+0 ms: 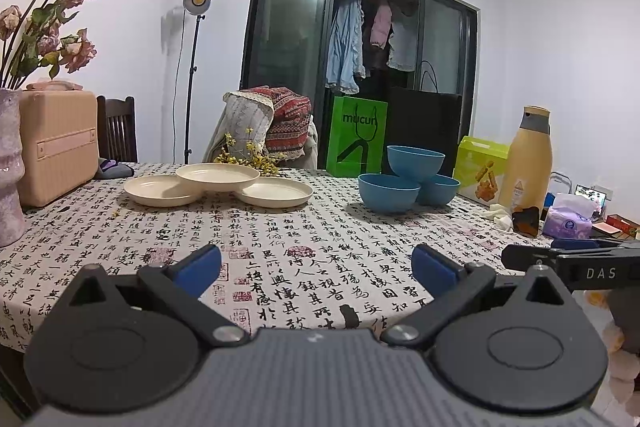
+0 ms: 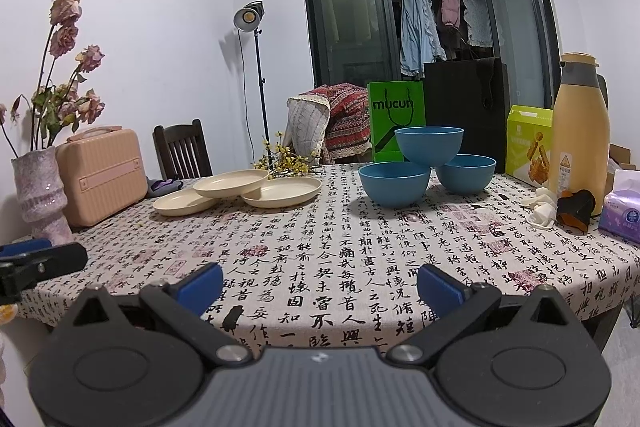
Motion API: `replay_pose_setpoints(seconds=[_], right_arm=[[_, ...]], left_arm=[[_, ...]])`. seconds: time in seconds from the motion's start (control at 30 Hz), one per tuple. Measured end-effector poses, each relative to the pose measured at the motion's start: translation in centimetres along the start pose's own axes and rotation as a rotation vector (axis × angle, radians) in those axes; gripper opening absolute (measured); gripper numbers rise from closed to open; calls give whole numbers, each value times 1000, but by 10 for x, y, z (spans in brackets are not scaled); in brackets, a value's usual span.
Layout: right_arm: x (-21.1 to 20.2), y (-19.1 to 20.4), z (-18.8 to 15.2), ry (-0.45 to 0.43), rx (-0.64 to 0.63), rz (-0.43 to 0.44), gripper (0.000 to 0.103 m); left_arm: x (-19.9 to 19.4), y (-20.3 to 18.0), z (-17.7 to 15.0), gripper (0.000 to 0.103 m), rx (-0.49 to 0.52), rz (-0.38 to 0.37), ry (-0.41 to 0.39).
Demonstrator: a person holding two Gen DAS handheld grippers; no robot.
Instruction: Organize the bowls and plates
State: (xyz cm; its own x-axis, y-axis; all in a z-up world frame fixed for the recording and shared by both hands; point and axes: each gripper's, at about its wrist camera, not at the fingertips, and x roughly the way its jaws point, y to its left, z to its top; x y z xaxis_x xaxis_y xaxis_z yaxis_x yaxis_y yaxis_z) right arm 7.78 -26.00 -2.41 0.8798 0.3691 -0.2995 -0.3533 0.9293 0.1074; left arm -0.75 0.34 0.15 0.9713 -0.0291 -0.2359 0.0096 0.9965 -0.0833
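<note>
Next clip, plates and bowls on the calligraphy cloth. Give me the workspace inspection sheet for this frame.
Surface: table under a calligraphy-print tablecloth, near part bare.
Job's things: three cream plates, the top one resting across the two others; three blue bowls, one perched on the rims of the two below.
Clutter: pink case, vase of dried flowers, yellow sprigs, green snack box, yellow flask, tissue pack, green bag.
Grippers: left gripper and right gripper both open, empty, over the near table edge.
Cables: nothing seen.
Surroundings: lamp stand, chairs, clothes hanging behind dark glass doors.
</note>
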Motion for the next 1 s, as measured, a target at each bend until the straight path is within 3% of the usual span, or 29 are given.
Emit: replay_pose_setpoints(seconds=[0.33,1.0], right_arm=[[13,6,7,-3,-21,-5,103],[90,17,40,20,-43,-2,103]], left_arm=[[16,10,4,103,-37,-27,11],[86,48,28,103,-131,-24,75]])
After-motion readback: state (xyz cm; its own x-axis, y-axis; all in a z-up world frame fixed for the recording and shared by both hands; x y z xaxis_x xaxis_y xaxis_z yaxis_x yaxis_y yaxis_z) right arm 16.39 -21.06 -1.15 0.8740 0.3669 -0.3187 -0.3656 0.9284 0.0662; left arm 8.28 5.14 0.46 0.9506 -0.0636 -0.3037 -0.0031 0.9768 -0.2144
